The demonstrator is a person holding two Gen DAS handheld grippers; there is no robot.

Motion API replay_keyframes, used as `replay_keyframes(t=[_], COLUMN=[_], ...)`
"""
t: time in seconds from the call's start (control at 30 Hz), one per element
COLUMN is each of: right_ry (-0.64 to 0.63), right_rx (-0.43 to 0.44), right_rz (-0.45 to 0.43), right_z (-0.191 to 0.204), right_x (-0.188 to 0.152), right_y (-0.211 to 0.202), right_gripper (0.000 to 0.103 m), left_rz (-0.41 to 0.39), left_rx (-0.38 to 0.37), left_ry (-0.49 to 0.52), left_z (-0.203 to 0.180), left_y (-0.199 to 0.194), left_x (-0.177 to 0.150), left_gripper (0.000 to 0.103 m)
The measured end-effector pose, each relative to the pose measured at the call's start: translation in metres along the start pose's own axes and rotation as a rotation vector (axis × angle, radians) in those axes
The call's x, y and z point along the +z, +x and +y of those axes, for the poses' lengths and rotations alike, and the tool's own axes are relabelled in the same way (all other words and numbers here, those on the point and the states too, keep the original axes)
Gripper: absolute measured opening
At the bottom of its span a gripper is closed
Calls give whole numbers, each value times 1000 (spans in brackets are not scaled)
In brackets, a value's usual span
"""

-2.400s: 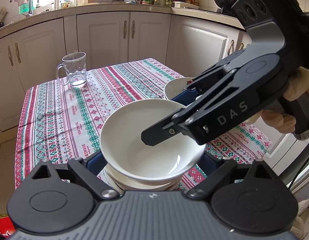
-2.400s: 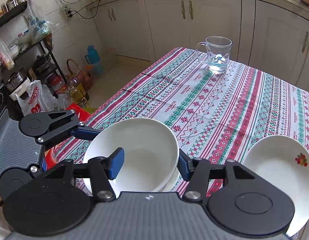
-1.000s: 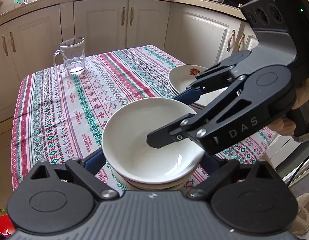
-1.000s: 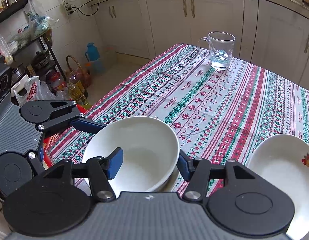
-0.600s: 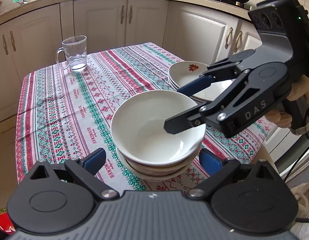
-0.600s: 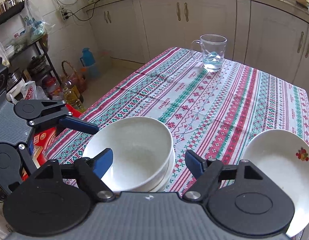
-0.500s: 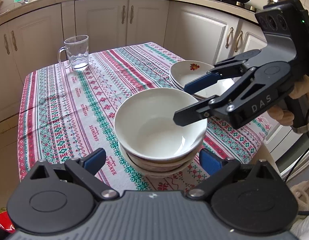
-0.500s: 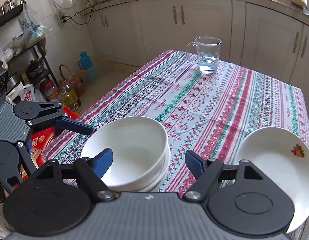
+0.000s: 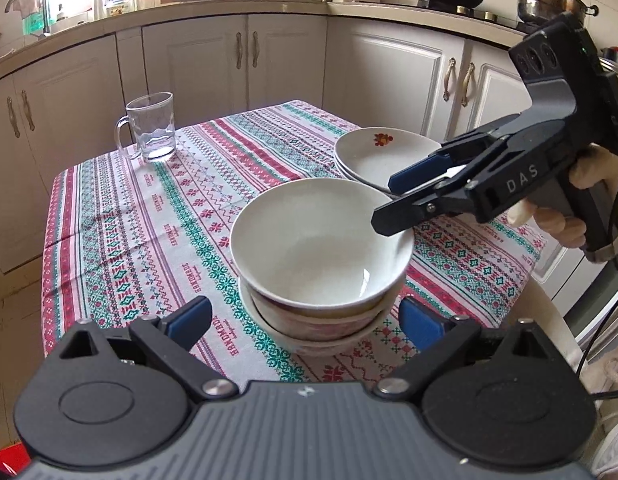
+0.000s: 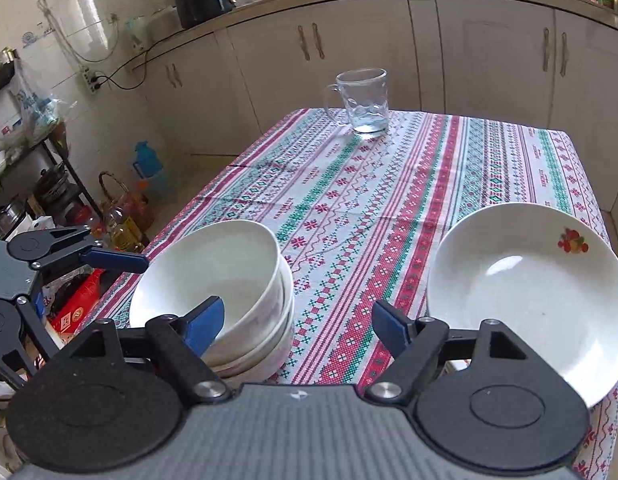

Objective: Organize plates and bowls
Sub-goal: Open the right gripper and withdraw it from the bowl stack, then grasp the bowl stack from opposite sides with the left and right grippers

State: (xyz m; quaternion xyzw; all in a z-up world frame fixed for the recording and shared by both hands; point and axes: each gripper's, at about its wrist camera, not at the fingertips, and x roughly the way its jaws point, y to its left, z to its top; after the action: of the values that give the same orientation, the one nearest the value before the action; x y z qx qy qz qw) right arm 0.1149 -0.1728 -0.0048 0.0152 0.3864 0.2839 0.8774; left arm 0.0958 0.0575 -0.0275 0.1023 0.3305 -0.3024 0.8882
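Tablecloth (image 9: 149, 216), bowl stack (image 9: 321, 248) between spread fingers (image 9: 189, 318)

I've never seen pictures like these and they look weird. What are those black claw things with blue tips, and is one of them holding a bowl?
No robot here: a person holds a grabbing tool in each hand, each with two blue-tipped fingers and a small camera looking along them. One picture comes from the left gripper, the other from the right gripper. In the left picture you also see the right tool from the side, with the person's hand gripping it.

On the striped tablecloth sit a stack of white bowls, a stack of plates with a little fruit picture, and a glass mug.

Nothing is held. Both pairs of fingers are open, near the bowls.
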Motion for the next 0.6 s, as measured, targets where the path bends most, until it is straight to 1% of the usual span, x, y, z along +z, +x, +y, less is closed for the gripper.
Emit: replay_keyframes(t=[0.03, 0.07, 0.1, 0.2, 0.3, 0.47, 0.53, 0.6], right_ry=[-25, -58, -91, -176, -235, -329, -374, -413], right_rx=[8, 14, 24, 72, 83, 54, 45, 35], right_rz=[-13, -32, -56, -69, -33, 61, 85, 95], right_z=[3, 6, 9, 18, 24, 33, 37, 41], right_x=[-2, -4, -7, -14, -22, -37, -40, -42], right_y=[-3, -9, -14, -24, -20, 6, 15, 22], right_gripper=[92, 102, 103, 103, 103, 103, 103, 103], left_rz=[4, 11, 16, 49, 77, 114, 116, 113], left_rx=[1, -3, -7, 6, 22, -19, -32, -63], left_ry=[12, 23, 37, 66, 88, 92, 106, 120], left_z=[0, 0, -1, 0, 4, 12, 14, 15], left_y=[0, 0, 0, 5, 16, 35, 41, 44], left_x=[-1, -2, -4, -8, -16, -25, -25, -24], left_gripper=[99, 99, 99, 99, 99, 99, 99, 99])
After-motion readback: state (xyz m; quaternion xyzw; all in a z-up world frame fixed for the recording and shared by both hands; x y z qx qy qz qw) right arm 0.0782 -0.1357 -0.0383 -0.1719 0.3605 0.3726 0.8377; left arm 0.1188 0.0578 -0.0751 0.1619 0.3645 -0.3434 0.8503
